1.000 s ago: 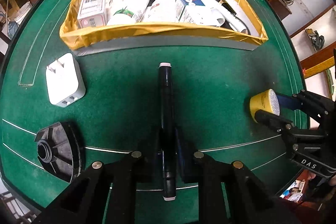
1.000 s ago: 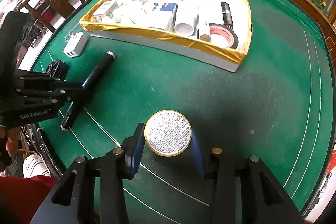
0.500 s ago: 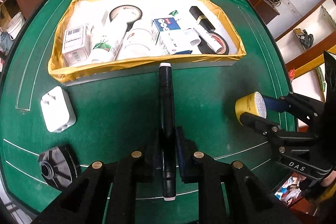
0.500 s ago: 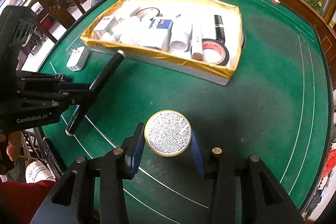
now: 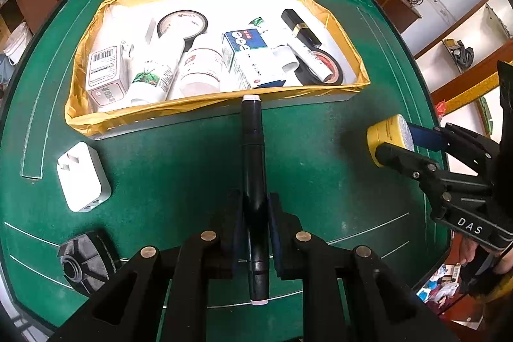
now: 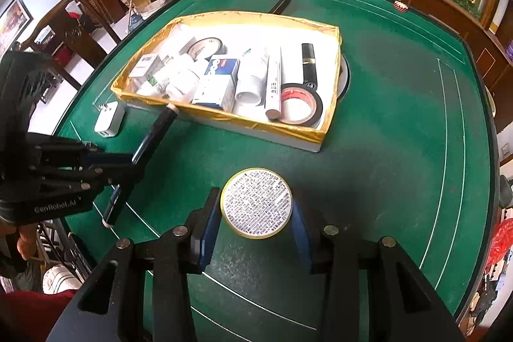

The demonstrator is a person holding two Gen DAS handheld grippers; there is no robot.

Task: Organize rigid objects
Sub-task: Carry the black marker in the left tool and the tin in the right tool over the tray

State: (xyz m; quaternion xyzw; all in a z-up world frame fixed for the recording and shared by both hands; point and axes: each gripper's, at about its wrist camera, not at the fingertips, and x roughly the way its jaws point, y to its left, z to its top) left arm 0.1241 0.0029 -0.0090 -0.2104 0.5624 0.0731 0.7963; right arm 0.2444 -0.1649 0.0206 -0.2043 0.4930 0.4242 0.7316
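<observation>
left tool (image 5: 256, 233) pinches pen (image 5: 253, 149) | right tool (image 6: 256, 229) pinches tin (image 6: 256, 202) | tin's underside hidden

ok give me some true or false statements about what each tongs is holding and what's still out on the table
1. The left tongs are shut on a dark pen. True.
2. The right tongs hold a roll of tape. False: they grip a round yellow tin; the tape lies in the box.
3. The white charger is in the box. False: it lies on the green table, outside the box.
4. A black round part sits on the table near the charger. True.
5. The box holds nothing. False: it holds bottles, cartons and tape.
</observation>
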